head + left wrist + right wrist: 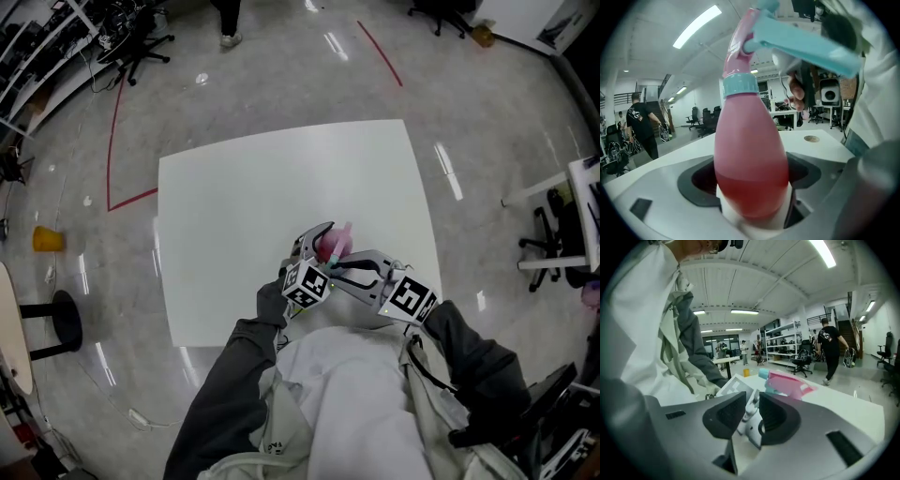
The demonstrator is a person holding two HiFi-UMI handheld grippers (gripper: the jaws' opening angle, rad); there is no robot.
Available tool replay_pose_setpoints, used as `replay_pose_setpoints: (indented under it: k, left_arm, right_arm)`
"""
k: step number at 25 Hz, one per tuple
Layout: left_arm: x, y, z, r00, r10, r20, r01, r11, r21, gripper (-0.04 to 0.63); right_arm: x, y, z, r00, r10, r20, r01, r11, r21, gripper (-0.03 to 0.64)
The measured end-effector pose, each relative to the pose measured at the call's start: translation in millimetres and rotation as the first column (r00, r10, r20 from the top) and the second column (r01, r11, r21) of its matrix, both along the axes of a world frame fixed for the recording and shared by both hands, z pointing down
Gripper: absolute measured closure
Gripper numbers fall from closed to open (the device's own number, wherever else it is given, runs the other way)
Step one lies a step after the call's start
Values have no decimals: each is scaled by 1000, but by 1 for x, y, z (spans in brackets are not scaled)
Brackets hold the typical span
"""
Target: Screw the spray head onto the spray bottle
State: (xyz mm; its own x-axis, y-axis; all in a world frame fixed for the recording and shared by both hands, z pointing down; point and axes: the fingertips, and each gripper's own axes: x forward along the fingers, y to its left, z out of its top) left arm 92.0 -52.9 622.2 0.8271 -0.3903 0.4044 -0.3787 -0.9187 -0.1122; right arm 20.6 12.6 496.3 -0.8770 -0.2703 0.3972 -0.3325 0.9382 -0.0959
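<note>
In the left gripper view a pink spray bottle (750,154) stands upright in my left gripper (752,190), whose jaws are shut on its lower body. The pink spray head (740,37) sits on the neck over a teal collar (739,86), and its teal trigger (801,40) points up and right. From the head camera the bottle (334,245) shows between both grippers, just above the white table's (281,187) near edge. My right gripper (339,272) is beside it. In the right gripper view that gripper's (752,399) jaws stand a narrow gap apart, gripping nothing, with the spray head (790,383) beyond their tips.
A yellow object (47,239), a black stool (61,319) and red tape lines (117,141) are on the floor to the left. Office chairs (553,248) stand at the right. A person in black (830,345) walks in the background.
</note>
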Motion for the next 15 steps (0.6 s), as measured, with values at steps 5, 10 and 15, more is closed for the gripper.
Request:
replay_pose_setpoints:
  k: [5,10,15]
  left_arm:
    - [4,0,0,1000,4,-1,-4,1000,-5,164]
    - [-8,-2,-2,1000,26,-8,-26,1000,0,164]
    - [7,4,0,998,65,-2,-65,998,2,164]
  right_arm:
    - [-13,9,-16,1000,-15,25,11,987,159,538]
    - [33,-29,-50,985,170,16,-160,889,430,493]
    - [30,-59,-12,993,47,-107,-13,954,298,307]
